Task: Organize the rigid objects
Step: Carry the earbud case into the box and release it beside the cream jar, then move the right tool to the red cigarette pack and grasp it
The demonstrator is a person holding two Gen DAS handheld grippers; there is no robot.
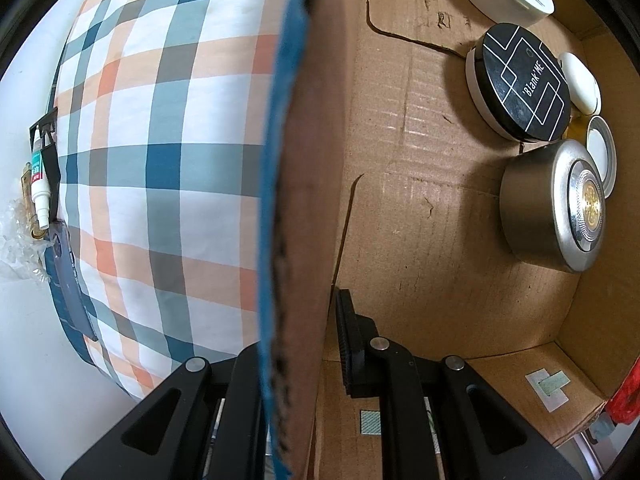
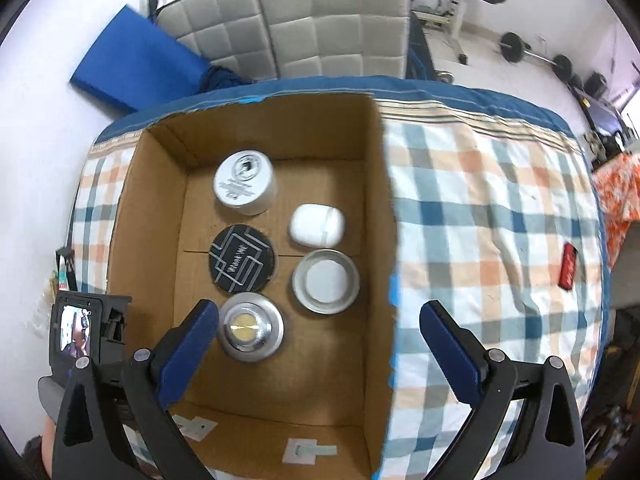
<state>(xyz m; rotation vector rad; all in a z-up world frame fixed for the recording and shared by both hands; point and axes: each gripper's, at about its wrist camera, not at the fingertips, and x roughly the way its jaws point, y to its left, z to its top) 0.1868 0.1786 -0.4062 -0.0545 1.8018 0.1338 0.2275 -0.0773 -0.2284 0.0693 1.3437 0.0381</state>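
An open cardboard box (image 2: 160, 216) sits on a checked bedspread (image 2: 480, 208). Inside it lie a white jar (image 2: 244, 182), a black round compact (image 2: 242, 258), a white case (image 2: 318, 225), a metal tin lid (image 2: 326, 282) and a silver round jar (image 2: 250, 330). My right gripper (image 2: 318, 320) is open and empty, hovering above the box's near half. My left gripper (image 1: 298, 340) is shut on the box's side wall (image 1: 304, 160); the same objects show inside, the silver jar (image 1: 552, 204) nearest. A red lighter (image 2: 568, 266) lies on the bedspread to the right.
A white tube (image 1: 40, 176) and plastic wrap (image 1: 16, 240) lie off the bed's edge. A grey cushioned seat (image 2: 304, 28), a blue mat (image 2: 132, 68) and gym weights (image 2: 516, 46) stand beyond the bed. The left gripper's camera unit (image 2: 80, 332) shows at the box's left.
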